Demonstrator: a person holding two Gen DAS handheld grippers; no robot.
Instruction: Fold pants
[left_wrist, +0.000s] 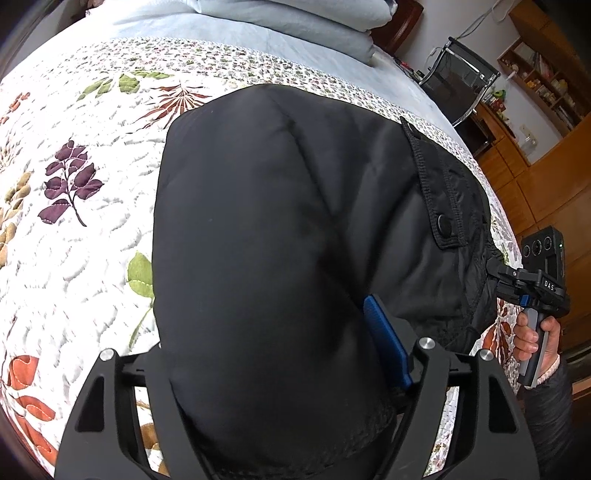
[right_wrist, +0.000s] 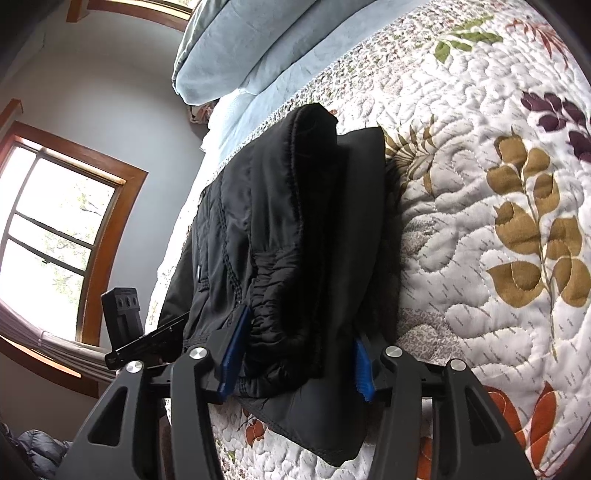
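Observation:
Black padded pants (left_wrist: 280, 221) lie folded in a thick bundle on a floral quilted bedspread (left_wrist: 74, 184). In the left wrist view my left gripper (left_wrist: 280, 354) straddles the near end of the bundle; one blue pad (left_wrist: 388, 343) shows, the other is hidden under the cloth. My right gripper (left_wrist: 517, 291) shows at the right, at the waistband side. In the right wrist view my right gripper (right_wrist: 295, 365) holds the elastic waistband end of the pants (right_wrist: 288, 229) between its blue pads (right_wrist: 232, 354).
Light blue bedding (left_wrist: 258, 33) is piled at the head of the bed. A glass stand (left_wrist: 461, 85) and wooden shelves (left_wrist: 535, 92) stand at the right. A window (right_wrist: 55, 236) is beside the bed.

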